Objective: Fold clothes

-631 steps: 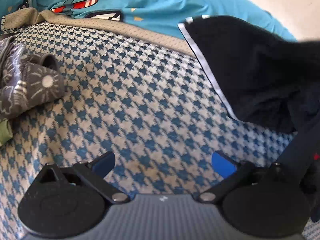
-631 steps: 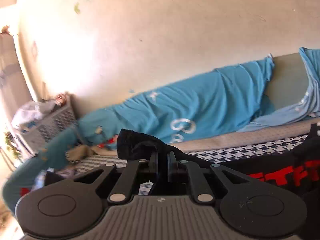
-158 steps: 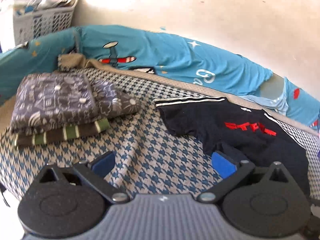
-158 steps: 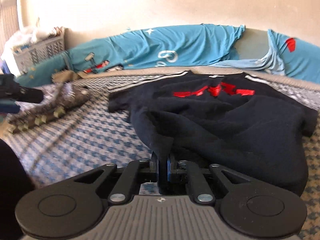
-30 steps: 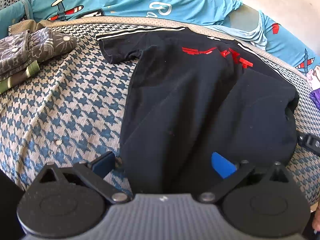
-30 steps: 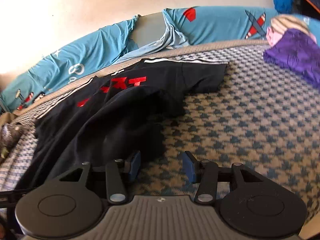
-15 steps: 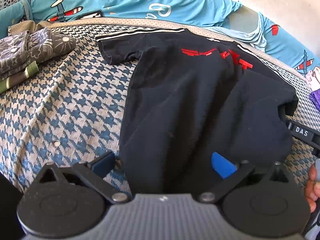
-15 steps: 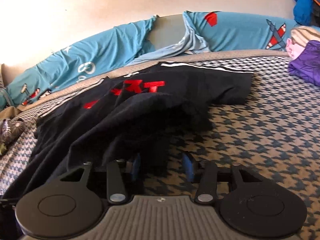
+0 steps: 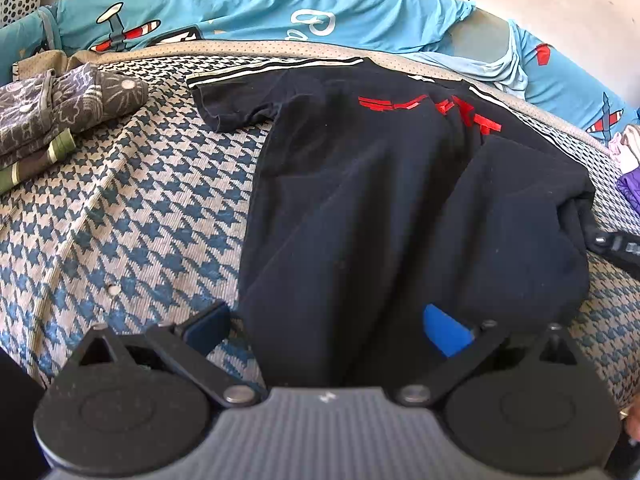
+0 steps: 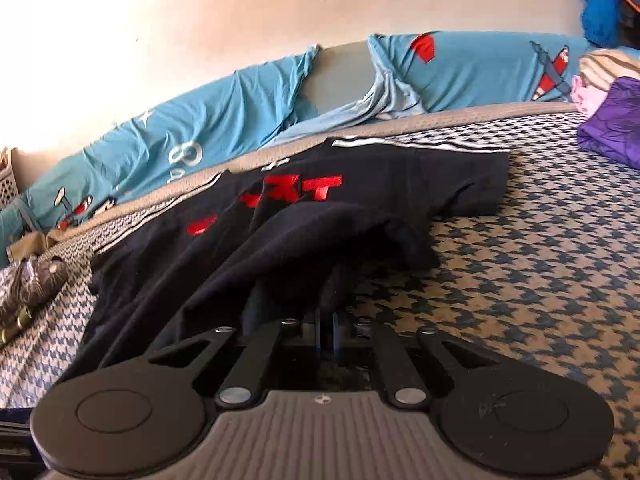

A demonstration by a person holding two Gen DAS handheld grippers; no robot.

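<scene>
— How many garments lie on the bed?

— One black T-shirt (image 9: pixel 380 208) with red lettering is spread on the houndstooth bedcover (image 9: pixel 132 216), its collar toward the wall. One sleeve lies flat at the far left, and the right side of the shirt is bunched up. One stack of folded clothes (image 9: pixel 52 116) sits well apart at the left, and one purple garment (image 10: pixel 612 124) lies at the far right.

— And the two grippers?

— The left gripper (image 9: pixel 326 326) has its jaws spread wide, with the shirt's bottom hem lying between its two blue fingertips (image 9: pixel 446 334). The right gripper (image 10: pixel 326 332) has its jaws pressed together, pinching a fold of the shirt at the right edge.

— Anything behind the shirt?

— One blue sheet (image 10: pixel 224 120) with aeroplane prints runs along the wall.
</scene>
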